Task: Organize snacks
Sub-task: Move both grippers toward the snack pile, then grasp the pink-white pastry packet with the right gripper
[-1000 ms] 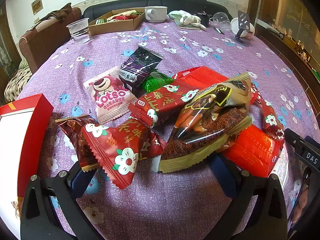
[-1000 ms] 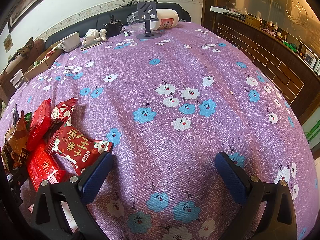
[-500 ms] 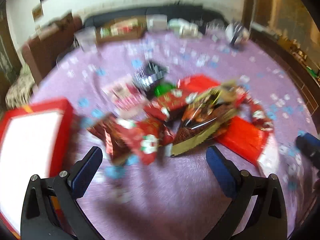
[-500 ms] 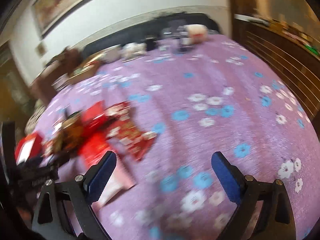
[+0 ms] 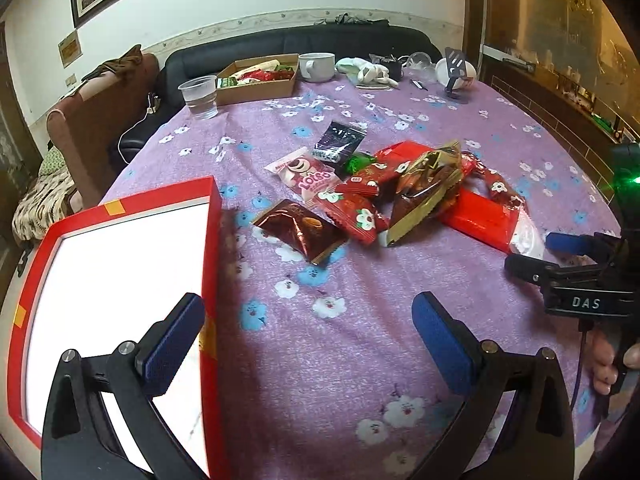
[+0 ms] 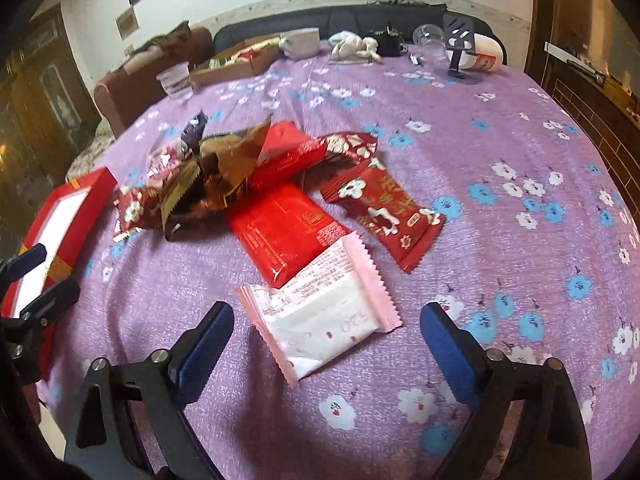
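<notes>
A pile of snack packets lies on the purple flowered tablecloth (image 5: 360, 360): a brown chocolate packet (image 5: 300, 234), a pink Lotso packet (image 5: 308, 178), a black packet (image 5: 340, 142), a large brown-gold bag (image 5: 424, 192) and red packets (image 5: 480, 218). A red box with a white inside (image 5: 112, 280) sits at the left. My left gripper (image 5: 308, 340) is open and empty, short of the pile, its left finger over the box. My right gripper (image 6: 326, 346) is open around a pink-white packet (image 6: 324, 312). A red flowered packet (image 6: 388, 216) lies beyond it.
At the far edge stand a plastic cup (image 5: 199, 96), a cardboard tray of snacks (image 5: 260, 78), a white mug (image 5: 317, 66), a white cloth (image 5: 370, 74) and a phone stand (image 5: 456, 76). A sofa runs behind the table. The right gripper (image 5: 580, 276) shows at the left view's right edge.
Both grippers pulled back and swung. The left one now sits farther from the pile with the red box under its left finger. The right one turned left onto the pile and the pink-white packet.
</notes>
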